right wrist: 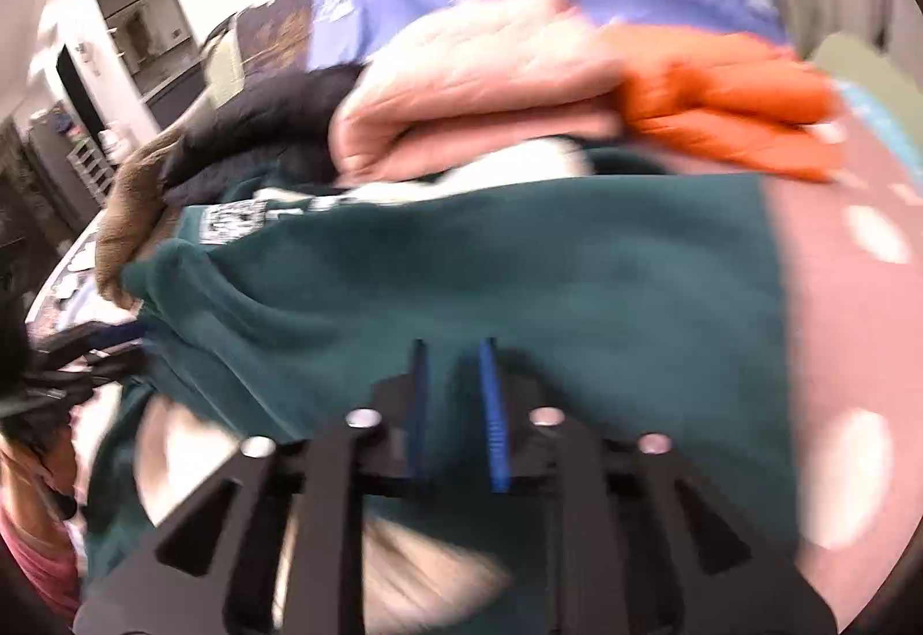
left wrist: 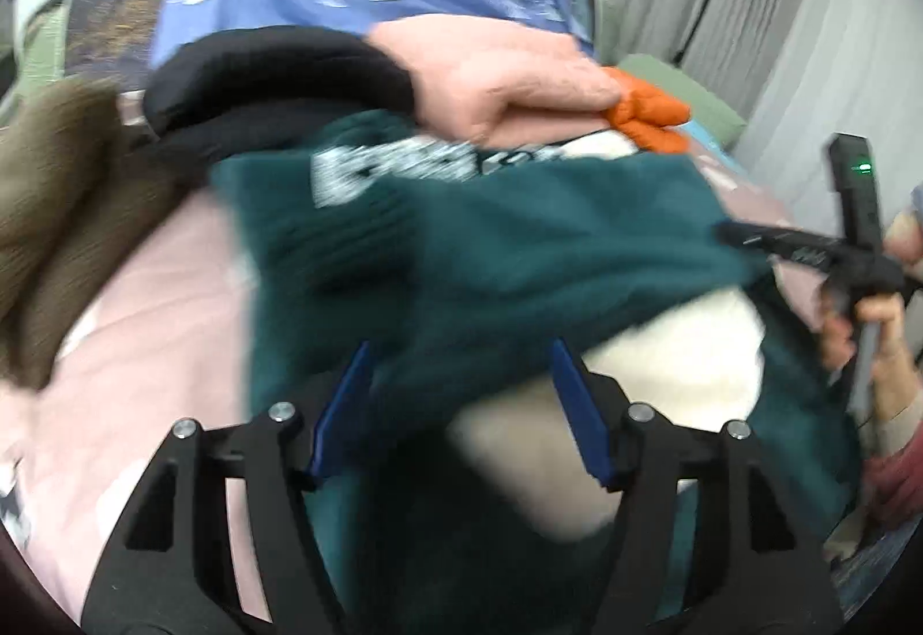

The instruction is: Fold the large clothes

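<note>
Your green sweater [left wrist: 519, 243] lies crosswise before you on the pink bedcover [left wrist: 144, 346], its white lettering too blurred to read. Your left gripper [left wrist: 458, 404] is spread wide over its edge without pinching it. Your right gripper [right wrist: 456, 416] is slightly parted, released.

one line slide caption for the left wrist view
Open left gripper over a dark teal fleece garment on a pink bedspread.
</note>
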